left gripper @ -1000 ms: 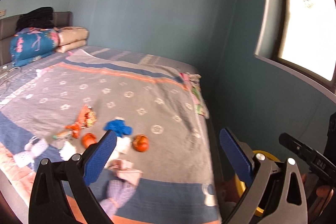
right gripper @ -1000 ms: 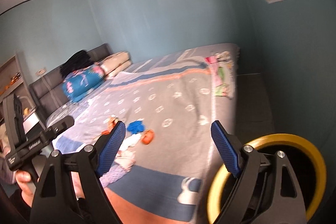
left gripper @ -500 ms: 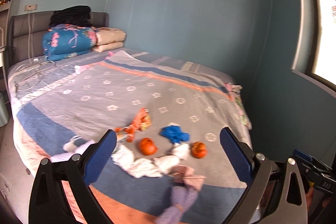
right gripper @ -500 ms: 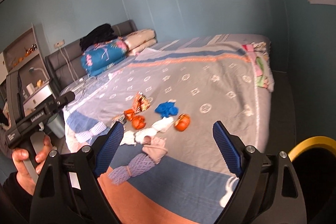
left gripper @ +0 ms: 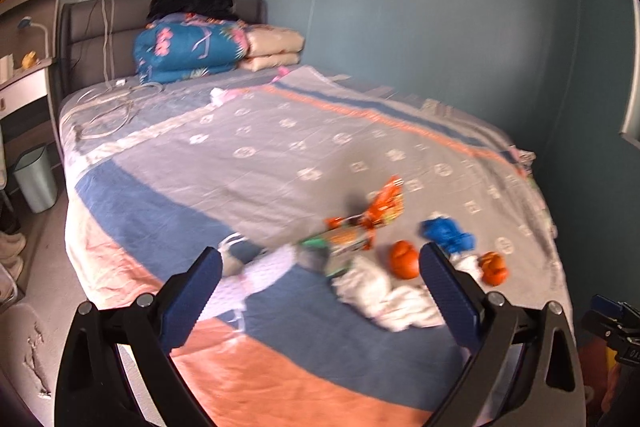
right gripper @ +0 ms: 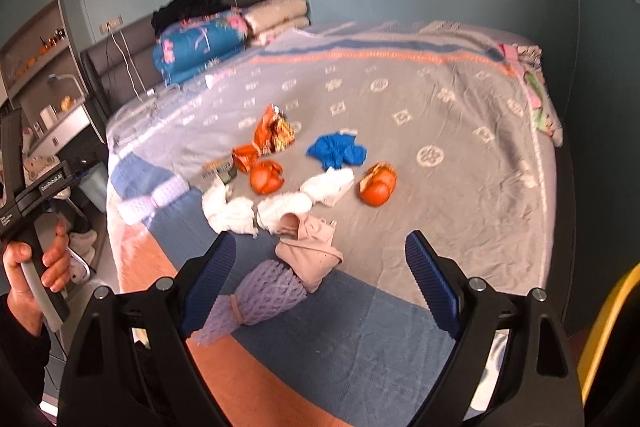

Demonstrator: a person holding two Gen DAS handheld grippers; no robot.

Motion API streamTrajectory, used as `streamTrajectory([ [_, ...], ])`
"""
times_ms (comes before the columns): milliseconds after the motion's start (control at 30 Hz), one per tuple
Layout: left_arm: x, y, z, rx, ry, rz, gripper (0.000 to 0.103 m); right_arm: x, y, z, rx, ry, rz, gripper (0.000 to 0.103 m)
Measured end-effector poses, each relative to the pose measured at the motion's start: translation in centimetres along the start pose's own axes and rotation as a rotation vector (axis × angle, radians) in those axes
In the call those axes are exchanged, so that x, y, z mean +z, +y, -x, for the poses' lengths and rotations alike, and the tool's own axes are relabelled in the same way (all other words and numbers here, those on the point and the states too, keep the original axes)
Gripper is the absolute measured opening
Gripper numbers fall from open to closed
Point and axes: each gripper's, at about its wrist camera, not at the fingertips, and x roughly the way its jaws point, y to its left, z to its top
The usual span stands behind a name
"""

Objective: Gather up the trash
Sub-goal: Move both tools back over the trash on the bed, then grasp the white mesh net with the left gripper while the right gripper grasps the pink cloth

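Observation:
Trash lies in a cluster on the bed near its foot. In the right wrist view I see an orange snack wrapper [right gripper: 274, 131], a blue crumpled piece [right gripper: 337, 150], two orange peels [right gripper: 267, 177] [right gripper: 377, 184], white tissues [right gripper: 232, 209], a pink cloth [right gripper: 310, 251] and a purple foam net [right gripper: 256, 301]. My right gripper [right gripper: 316, 285] is open and empty, just short of the purple net. My left gripper [left gripper: 320, 297] is open and empty above the bed's foot, with the white tissues [left gripper: 380, 293] between its fingers.
Folded quilts [left gripper: 188, 47] lie at the head of the bed. A pale waste bin [left gripper: 35, 177] stands on the floor left of the bed. A yellow-rimmed bin edge [right gripper: 608, 323] shows at the right. A desk [left gripper: 20, 83] is at far left.
Both views have swung left and down toward the trash. The cluster now sits closer and more central. The yellow bin has slid almost out of the right wrist view.

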Motion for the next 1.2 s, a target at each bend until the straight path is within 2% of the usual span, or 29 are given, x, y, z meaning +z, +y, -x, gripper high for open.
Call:
streamTrajectory([
  [200, -1.1, 3.6, -3.4, 0.052, 0.068, 0.01, 0.095, -0.1, 0.8, -4.2, -0.008, 0.062, 0.027, 0.083],
  [433, -1.9, 6.1, -7.3, 0.078, 0.14, 0.016, 0.095, 0.0, 1.3, -8.2, -0.011, 0.126, 0.047, 0.083],
  [967, -2.5, 5.5, -15.2, -0.016, 0.292, -0.081, 0.094, 0.1, 1.4, -14.0, -0.021, 0.224, 0.069, 0.081],
  [1133, -2.9, 5.0, -16.9, -0.042, 0.326, -0.084, 0.081, -0.1, 1.2, -15.4, -0.019, 0.253, 0.074, 0.074],
  [1200, -3.3, 4.7, -17.4, -0.053, 0.34, -0.096, 0.079, -0.2, 1.1, -15.9, -0.014, 0.263, 0.068, 0.071],
])
